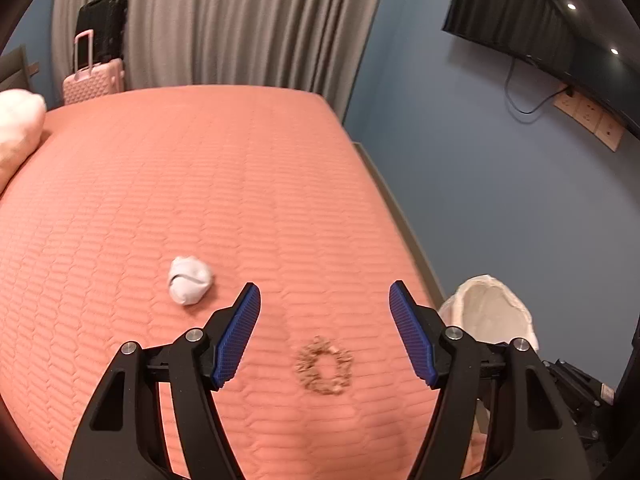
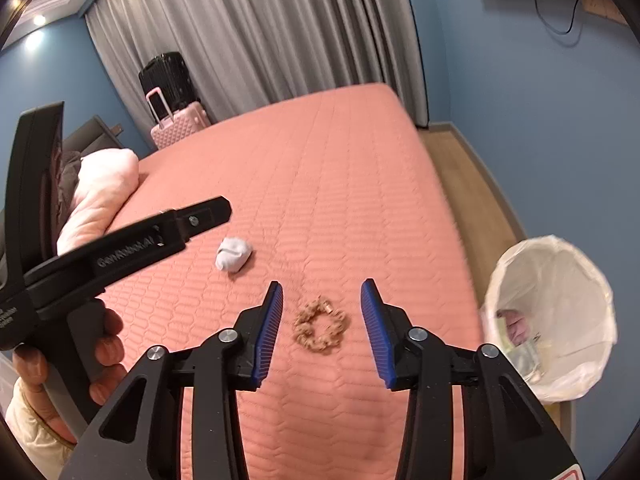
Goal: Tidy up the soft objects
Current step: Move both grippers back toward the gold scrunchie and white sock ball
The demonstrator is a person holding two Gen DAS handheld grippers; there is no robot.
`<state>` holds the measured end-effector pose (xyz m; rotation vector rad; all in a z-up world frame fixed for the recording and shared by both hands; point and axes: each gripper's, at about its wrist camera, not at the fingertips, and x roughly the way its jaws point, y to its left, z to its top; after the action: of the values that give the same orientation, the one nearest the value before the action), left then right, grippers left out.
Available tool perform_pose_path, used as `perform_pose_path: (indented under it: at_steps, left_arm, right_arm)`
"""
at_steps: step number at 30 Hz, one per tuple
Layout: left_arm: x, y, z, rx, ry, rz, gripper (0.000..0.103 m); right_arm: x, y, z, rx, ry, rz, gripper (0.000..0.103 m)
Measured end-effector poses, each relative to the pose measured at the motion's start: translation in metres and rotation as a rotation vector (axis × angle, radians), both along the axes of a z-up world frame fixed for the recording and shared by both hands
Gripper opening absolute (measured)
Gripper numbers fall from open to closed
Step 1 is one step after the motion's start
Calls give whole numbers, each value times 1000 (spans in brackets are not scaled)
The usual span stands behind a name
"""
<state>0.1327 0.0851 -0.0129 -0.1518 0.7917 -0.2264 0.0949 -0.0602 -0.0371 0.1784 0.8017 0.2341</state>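
Observation:
A balled white sock point(image 1: 189, 280) point(image 2: 233, 254) lies on the salmon quilted bed point(image 1: 200, 184) point(image 2: 340, 184). Nearer me, a tan scrunchie point(image 1: 324, 366) point(image 2: 319, 329) rests on the cover. My left gripper point(image 1: 324, 300) hovers open above the bed, the scrunchie just below its gap and the sock off its left finger. My right gripper point(image 2: 322, 292) is open too, its blue pads either side of the scrunchie, above it. In the right wrist view the left tool's body point(image 2: 120, 248) is held by a hand point(image 2: 108, 356) at the left.
A bin lined with a white bag point(image 2: 560, 300) point(image 1: 492, 308) stands on the floor beside the bed's right edge, with some items inside. A pale pillow point(image 2: 100, 196) point(image 1: 20, 128) lies at the left. Pink and black suitcases point(image 2: 176, 120) stand by the grey curtain.

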Motion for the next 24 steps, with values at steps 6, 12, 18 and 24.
perform_pose_path:
  at_steps: [6,12,18,24]
  left_arm:
    - [-2,33,-29,32,49,48,65]
    - [7,65,-59,46,99,108,76]
    - [34,91,-92,59,155,164,76]
    - [72,111,-116,57,186,206,76]
  right_arm:
    - [21,33,-53,-19,102,40,42]
    - [45,38,-100,-15,178,22,42]
    - [79,32,-132,-14,237,-9,42]
    - [100,33,-156,-28,272,-23,42]
